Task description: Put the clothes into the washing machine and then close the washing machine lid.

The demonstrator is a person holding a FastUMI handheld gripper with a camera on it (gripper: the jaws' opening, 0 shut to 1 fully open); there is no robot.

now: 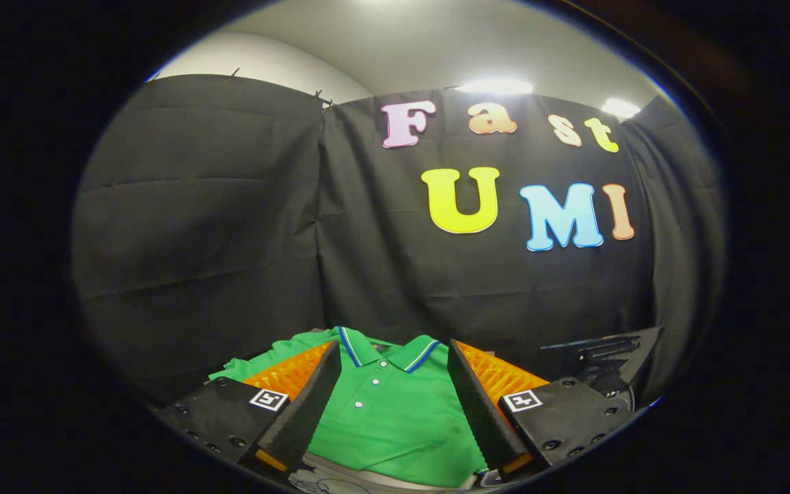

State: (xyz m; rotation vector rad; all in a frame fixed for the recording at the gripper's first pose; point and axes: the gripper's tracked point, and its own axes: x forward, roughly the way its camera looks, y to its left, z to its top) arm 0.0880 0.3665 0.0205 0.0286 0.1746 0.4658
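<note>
Black cloth walls close off the booth, ceiling lights glaring above them. Down low, a green polo shirt [385, 418] with a blue-and-white striped collar lies flat, buttons up, seen between the fingers and reaching beyond their tips. The gripper [389, 360] hangs above it, spread wide, gripping nothing. Off past the right finger sits a black bracket-like piece [597, 357].

Gripper [389, 384] spread wide above green shirt [395, 418]; open room ahead to the booth wall [230, 226], seemingly.
</note>
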